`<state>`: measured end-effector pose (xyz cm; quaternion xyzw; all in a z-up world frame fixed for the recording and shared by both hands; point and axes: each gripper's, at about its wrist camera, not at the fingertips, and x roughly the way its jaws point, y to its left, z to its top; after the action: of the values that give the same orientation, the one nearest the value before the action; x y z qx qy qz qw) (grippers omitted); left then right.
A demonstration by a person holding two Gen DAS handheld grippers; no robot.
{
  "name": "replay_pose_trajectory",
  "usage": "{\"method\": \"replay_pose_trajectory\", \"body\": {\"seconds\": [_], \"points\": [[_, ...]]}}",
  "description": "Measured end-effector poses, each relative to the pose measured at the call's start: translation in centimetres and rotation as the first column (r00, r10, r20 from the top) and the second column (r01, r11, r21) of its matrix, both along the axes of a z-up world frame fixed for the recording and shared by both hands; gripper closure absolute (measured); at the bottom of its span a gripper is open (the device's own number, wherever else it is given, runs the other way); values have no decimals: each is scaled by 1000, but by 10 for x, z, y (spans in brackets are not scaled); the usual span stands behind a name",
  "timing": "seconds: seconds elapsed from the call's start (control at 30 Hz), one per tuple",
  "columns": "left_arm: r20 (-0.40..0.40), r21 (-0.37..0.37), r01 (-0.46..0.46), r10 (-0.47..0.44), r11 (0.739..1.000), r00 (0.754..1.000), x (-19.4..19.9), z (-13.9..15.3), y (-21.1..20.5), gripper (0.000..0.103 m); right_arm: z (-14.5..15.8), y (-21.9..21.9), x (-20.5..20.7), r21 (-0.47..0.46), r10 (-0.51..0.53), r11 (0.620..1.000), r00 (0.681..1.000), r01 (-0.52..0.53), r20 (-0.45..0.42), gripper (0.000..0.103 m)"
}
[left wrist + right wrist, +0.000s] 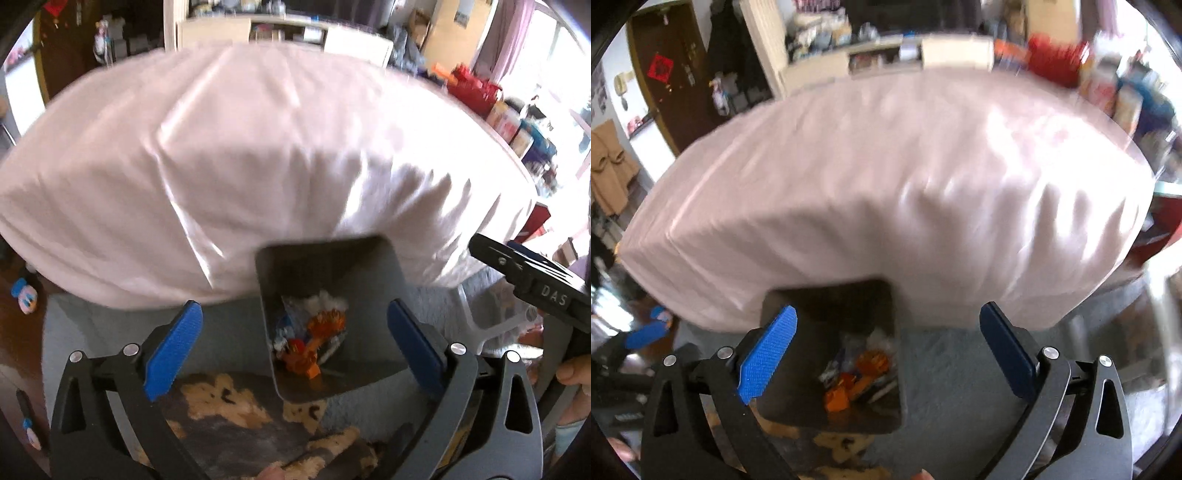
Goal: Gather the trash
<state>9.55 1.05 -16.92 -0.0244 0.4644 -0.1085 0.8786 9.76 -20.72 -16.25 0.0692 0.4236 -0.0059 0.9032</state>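
A grey bin (pixel 373 288) stands on the floor against the bed; it also shows in the right wrist view (pixel 798 295). Inside lie orange wrappers (pixel 317 328), white tissue (pixel 328 297) and other crumpled trash (pixel 864 373). My left gripper (pixel 293 339) is open and empty, held above the bin with its blue fingers (pixel 173 350) spread wide. My right gripper (pixel 886 350) is open and empty, also above the bin. The right gripper's black body shows at the right edge of the left wrist view (pixel 535 280). The views are blurred.
A bed with a pale pink sheet (pixel 221 155) fills the middle of both views. A grey and tan patterned rug (pixel 229 406) lies under the bin. Red and boxed items (pixel 476 88) line the far right. A dark door (pixel 668 85) stands far left.
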Motion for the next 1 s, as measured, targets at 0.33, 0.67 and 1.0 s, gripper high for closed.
{"method": "replay_pose_trajectory", "body": {"seconds": [0.33,0.67,1.0], "points": [[289,-13,20,-15,1000,957,-45,116,-4,8,124,2,-72,-77,-40,995,949,67,314,3],[440,-13,-40,42,999,897,-88,177,-2,8,180,-1,-124,-138,-117,970,879,201,461,3],[574,-36,-44,57,998,817,-120,211,0,8,206,13,-156,-144,-94,967,819,210,567,3]]}}
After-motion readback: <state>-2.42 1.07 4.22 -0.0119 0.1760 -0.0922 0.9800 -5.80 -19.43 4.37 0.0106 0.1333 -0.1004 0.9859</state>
